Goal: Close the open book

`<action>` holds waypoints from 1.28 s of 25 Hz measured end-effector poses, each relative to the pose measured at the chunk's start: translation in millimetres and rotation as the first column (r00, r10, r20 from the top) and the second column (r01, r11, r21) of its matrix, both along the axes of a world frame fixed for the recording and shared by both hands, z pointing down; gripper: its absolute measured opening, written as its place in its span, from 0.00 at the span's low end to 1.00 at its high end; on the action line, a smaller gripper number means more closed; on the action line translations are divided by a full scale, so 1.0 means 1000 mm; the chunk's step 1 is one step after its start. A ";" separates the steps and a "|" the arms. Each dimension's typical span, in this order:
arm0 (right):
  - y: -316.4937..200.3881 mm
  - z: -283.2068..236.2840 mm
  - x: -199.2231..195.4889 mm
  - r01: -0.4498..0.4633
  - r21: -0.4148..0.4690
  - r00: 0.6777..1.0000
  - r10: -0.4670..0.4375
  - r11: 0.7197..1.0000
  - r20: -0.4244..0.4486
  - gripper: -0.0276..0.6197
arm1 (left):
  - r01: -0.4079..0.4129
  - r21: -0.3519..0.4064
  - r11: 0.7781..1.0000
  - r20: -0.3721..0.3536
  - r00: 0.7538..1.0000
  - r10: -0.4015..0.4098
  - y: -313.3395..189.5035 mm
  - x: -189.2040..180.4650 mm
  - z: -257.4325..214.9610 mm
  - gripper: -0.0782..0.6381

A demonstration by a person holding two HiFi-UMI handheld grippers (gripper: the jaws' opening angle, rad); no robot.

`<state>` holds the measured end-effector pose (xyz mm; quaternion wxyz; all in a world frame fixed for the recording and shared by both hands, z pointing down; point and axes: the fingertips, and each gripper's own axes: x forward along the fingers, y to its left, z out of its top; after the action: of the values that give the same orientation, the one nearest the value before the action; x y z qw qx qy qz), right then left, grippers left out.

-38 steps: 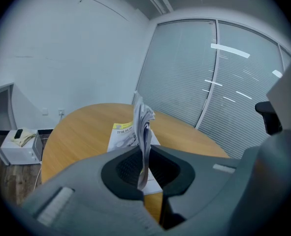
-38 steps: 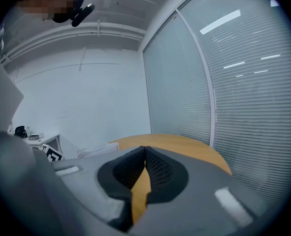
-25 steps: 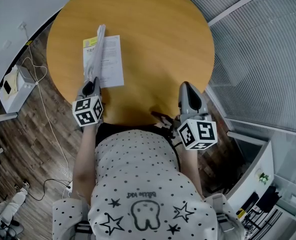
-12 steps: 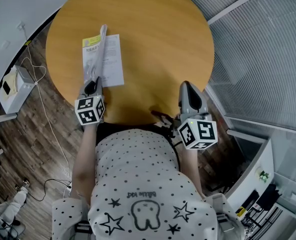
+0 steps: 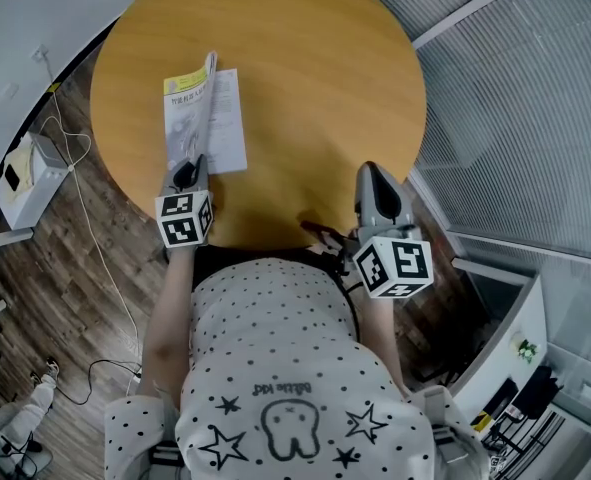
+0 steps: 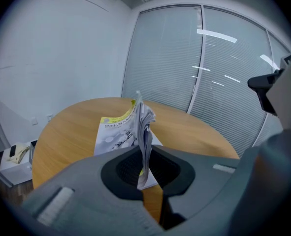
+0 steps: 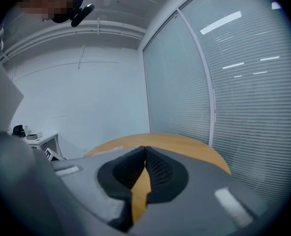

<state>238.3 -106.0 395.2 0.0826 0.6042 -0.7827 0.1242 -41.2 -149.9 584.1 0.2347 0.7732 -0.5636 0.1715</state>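
Jaws first: on our left gripper (image 6: 144, 173) they are pressed together on the near edge of the book's (image 5: 222, 118) lifted half, with a thin sheaf of pages running up between the pads. That half stands close to upright, its yellow-topped cover turned to the left. The other half lies flat on the tabletop (image 5: 305, 58) with a printed page facing up. We see the book on the left part of the round wooden tabletop, near its rim and just ahead of our left gripper. Our right gripper (image 7: 145, 154) has its jaws closed tip to tip with nothing between them. It hangs over the near right edge of the tabletop, well apart from the book. Left of the tabletop, a white box (image 5: 20, 173) sits on the dark wooden floor (image 5: 55, 268), and a thin cable (image 5: 85, 208) trails past it. Slatted blinds (image 5: 535, 98) fill the wall on our right.
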 end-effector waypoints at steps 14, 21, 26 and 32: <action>0.002 0.000 -0.003 0.001 -0.004 1.000 -0.001 1.000 -0.002 0.05 | -0.067 -0.027 0.997 0.052 0.996 0.069 0.000 0.009 0.010 0.16; 0.000 0.002 0.000 -0.001 -0.008 1.000 0.001 1.000 -0.002 0.05 | -0.096 -0.050 0.994 0.102 0.990 0.101 0.000 0.014 0.014 0.16; 0.002 0.001 -0.001 -0.006 -0.012 1.000 0.006 1.000 -0.002 0.05 | -0.118 -0.059 0.991 0.149 0.981 0.126 0.000 0.015 0.014 0.17; 0.002 0.003 -0.001 -0.009 -0.014 1.000 0.009 1.000 0.002 0.05 | -0.152 -0.088 0.984 0.213 0.962 0.168 0.000 0.017 0.015 0.18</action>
<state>237.4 -103.9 398.5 0.0854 0.6070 -0.7792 0.1306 -24.0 -150.3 598.9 0.1836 0.7837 -0.5154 0.2942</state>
